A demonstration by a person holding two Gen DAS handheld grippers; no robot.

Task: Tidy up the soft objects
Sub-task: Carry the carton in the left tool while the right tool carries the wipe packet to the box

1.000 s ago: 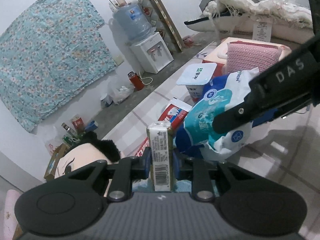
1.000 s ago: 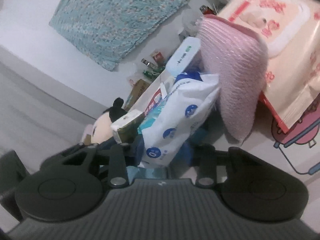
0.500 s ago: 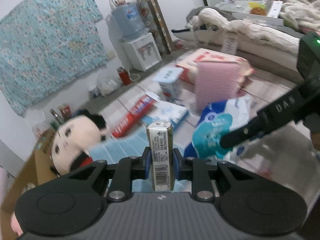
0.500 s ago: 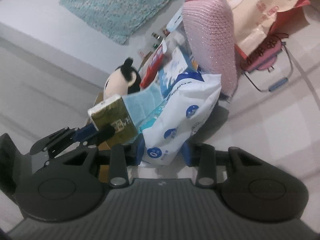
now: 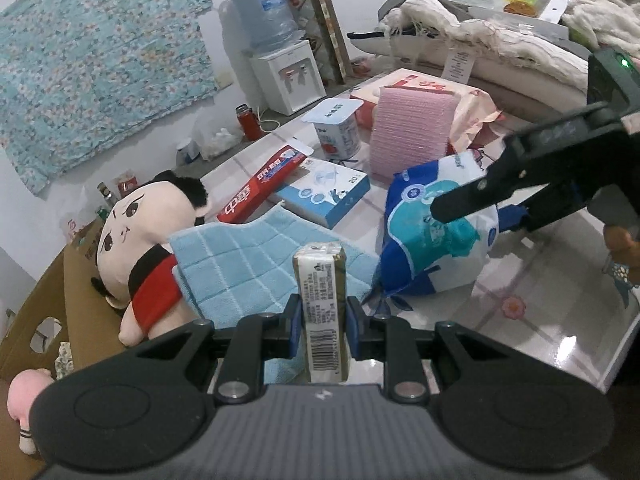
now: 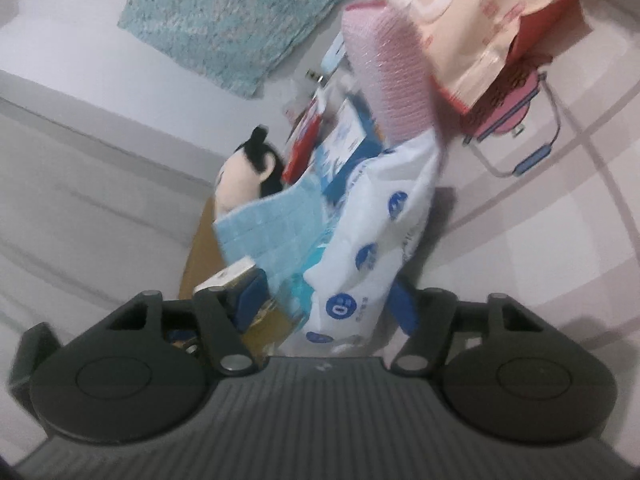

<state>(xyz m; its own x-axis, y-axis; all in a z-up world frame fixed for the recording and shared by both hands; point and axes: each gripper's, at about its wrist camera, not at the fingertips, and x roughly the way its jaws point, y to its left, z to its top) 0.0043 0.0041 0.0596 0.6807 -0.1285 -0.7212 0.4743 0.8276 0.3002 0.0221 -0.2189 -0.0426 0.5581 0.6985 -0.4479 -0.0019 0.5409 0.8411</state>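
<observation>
Both grippers have lifted higher off the table (image 5: 552, 320) | left gripper (image 5: 320, 322) clamps tissue pack (image 5: 322, 300) | right gripper (image 6: 326, 300) grips wipes bag (image 6: 376, 248)
</observation>
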